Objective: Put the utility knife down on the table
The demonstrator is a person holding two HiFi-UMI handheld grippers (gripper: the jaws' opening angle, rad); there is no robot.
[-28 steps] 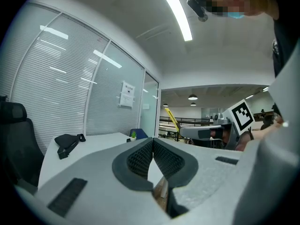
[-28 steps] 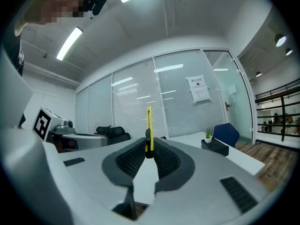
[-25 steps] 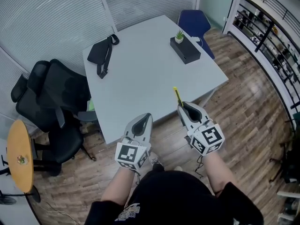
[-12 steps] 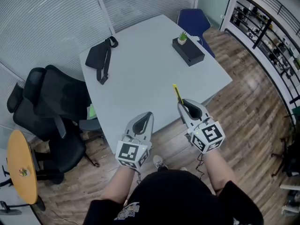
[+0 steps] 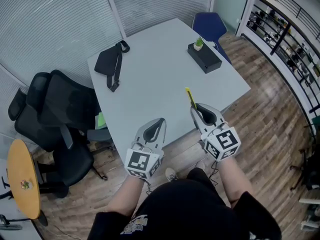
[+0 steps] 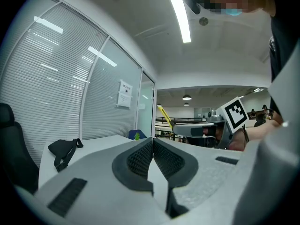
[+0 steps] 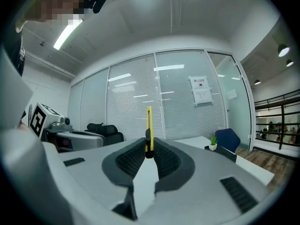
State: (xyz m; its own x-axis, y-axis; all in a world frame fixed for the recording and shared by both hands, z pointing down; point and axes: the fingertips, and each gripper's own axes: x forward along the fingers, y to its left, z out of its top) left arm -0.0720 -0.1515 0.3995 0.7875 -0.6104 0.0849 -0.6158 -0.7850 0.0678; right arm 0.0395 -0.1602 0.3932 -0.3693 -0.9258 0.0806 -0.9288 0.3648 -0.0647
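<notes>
Right gripper (image 5: 196, 109) is clamped on the utility knife (image 5: 190, 97). In the right gripper view the yellow knife sticks out straight past the pads, pinched at its lower end, with a black part right at the grip. The knife is in the air, not on the table (image 5: 150, 84). In the head view it sits over the table's near edge, right of centre, tip pointing away from the person.

Left gripper (image 5: 158, 122) has its jaws closed together with nothing between them; in the left gripper view the pads meet at the tips. It is held near the table's near edge, beside the right gripper, the two apart and roughly level. The left gripper view also catches the right gripper with the yellow knife poking out of it.

The table is light grey. A black bag (image 5: 110, 63) with a strap lies at the far left. A black box (image 5: 205, 59) sits at the far right, with a small green plant (image 5: 199, 42) in a white pot at its far end. The middle of the tabletop is bare.

A blue chair (image 5: 210, 22) stands behind the far right corner. A black office chair (image 5: 60, 109) stands at the left side of the table. A round wooden side table (image 5: 22, 171) is lower left. The floor (image 5: 270, 114) is wood plank. Blinds (image 5: 55, 19) cover the glass walls behind the table.
</notes>
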